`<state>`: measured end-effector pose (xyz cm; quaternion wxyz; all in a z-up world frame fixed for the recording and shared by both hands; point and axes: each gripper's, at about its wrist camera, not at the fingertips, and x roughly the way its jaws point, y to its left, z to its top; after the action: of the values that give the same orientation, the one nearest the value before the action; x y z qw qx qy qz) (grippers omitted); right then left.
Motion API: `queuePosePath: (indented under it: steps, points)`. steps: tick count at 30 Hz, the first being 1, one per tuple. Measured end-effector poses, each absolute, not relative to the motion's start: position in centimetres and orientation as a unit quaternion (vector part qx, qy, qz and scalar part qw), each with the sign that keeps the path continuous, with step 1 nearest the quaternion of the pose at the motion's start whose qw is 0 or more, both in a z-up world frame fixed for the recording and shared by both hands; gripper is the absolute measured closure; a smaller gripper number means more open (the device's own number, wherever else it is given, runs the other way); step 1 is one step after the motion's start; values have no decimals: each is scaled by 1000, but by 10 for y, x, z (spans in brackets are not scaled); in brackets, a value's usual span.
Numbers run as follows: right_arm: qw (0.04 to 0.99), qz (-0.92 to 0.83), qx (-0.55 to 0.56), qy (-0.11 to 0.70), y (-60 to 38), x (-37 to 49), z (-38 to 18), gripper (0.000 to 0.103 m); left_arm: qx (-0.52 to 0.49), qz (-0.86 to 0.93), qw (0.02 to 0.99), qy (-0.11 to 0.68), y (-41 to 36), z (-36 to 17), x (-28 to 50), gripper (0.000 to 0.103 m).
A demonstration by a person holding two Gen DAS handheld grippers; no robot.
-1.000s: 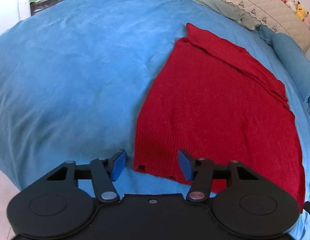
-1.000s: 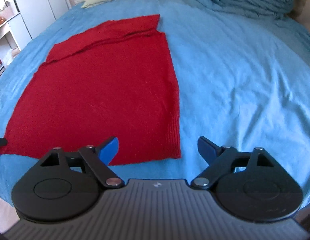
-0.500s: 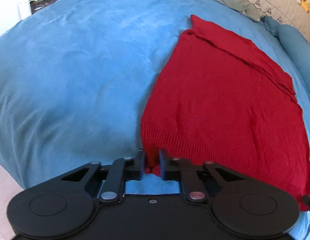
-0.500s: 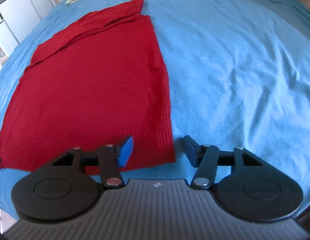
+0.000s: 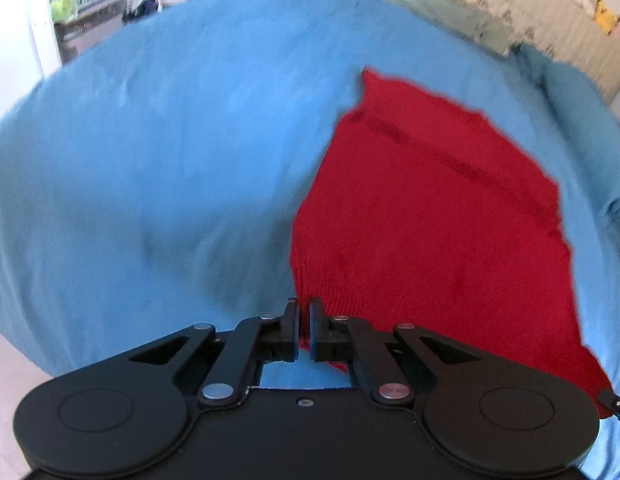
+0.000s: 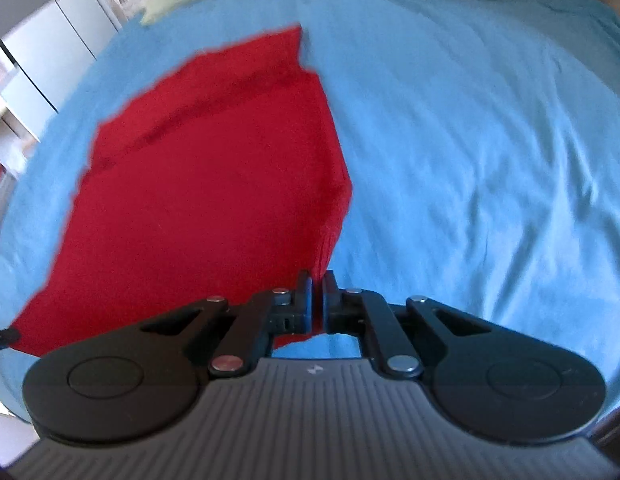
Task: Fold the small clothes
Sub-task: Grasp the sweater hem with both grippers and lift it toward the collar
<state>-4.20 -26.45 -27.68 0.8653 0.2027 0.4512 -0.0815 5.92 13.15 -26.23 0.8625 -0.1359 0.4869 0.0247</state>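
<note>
A red knit sweater [image 5: 430, 220] lies on the blue bedspread [image 5: 169, 160]; it also shows in the right wrist view [image 6: 205, 184]. My left gripper [image 5: 303, 312] is shut on the near left corner of the sweater's ribbed hem. My right gripper [image 6: 317, 284] is shut on the near right corner of the same hem, and the fabric rises from the bed to both pinch points. The far end of the sweater rests on the bed with a fold across it. The tip of the other gripper shows at the edge of each view.
Pillows [image 5: 442, 8] and a row of plush toys [image 5: 590, 4] lie at the head of the bed. A rolled blue duvet [image 5: 574, 120] lies beside the sweater. Shelves [image 5: 85, 4] and a white cabinet [image 6: 53, 48] stand beyond the bed's far side.
My right gripper closed on the right hem corner. My left gripper, shut half a second ago, stays on the left corner. Both near corners have lifted off the bed and the views are motion-blurred.
</note>
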Motion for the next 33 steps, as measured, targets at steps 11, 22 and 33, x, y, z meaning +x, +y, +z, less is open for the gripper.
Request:
queuePosePath:
  steps: [11,22,33]
  points:
    - [893,-59,253,367,-297,82,-140,83,-143,-36,918,368,116,-141,198,99]
    - [887,-99,248,378,-314,320,-221,83,-138,-29,922,360,74,-240,425,99]
    - [875,-145,236,397,-335,407,-318,83,-132,-2,902,412,64,-319,503,99]
